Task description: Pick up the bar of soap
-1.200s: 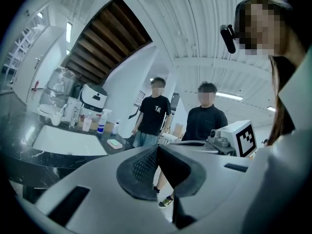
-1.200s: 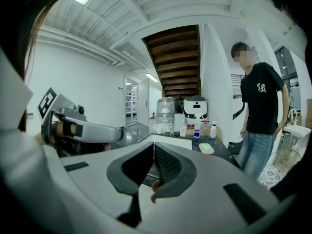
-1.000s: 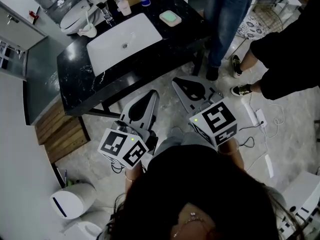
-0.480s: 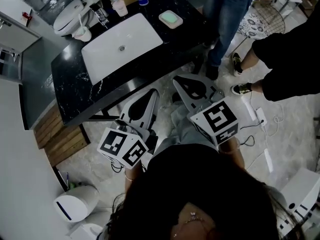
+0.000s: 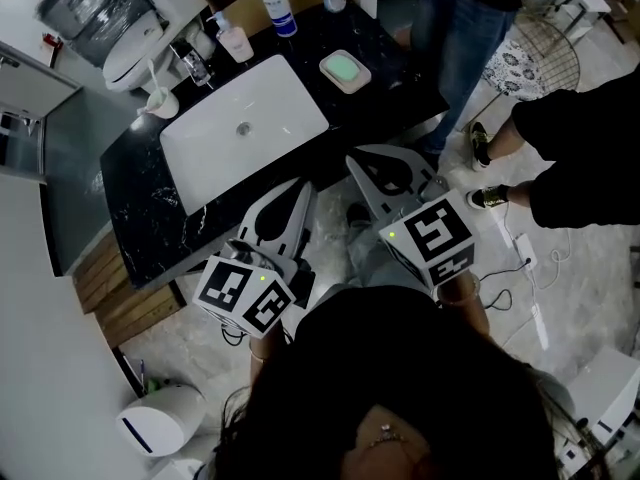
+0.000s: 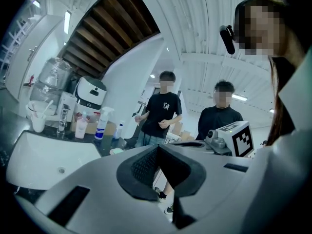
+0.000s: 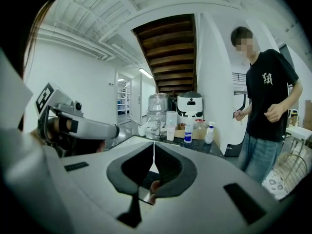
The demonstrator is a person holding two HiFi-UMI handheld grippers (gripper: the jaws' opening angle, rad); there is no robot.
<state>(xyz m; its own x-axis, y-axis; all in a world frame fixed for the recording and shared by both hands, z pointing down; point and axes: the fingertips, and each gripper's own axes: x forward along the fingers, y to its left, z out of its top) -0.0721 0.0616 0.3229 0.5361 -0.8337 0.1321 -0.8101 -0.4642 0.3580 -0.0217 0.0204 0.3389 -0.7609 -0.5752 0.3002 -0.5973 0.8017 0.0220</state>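
A pale green bar of soap (image 5: 345,68) lies in a white dish on the black marble counter (image 5: 150,183), to the right of the white sink (image 5: 245,128). Both grippers are held up in front of the counter's near edge, short of the soap. My left gripper (image 5: 308,184) points at the sink's front and its jaws are shut and empty (image 6: 157,147). My right gripper (image 5: 353,160) is nearer the soap, also shut on nothing (image 7: 154,144). In the left gripper view the soap dish (image 6: 116,151) shows small, just left of the jaws.
Behind the sink stand a faucet (image 5: 190,65), a pink bottle (image 5: 233,40), a spray bottle (image 5: 280,3) and a cup (image 5: 158,103). A person in jeans (image 5: 470,38) stands at the counter's right end, another in black (image 5: 580,158) further right. Cables (image 5: 520,238) lie on the floor.
The counter and soap have slid lower and closer in the head view as the person steps toward them. Both grippers keep their place in the frame, still shut.
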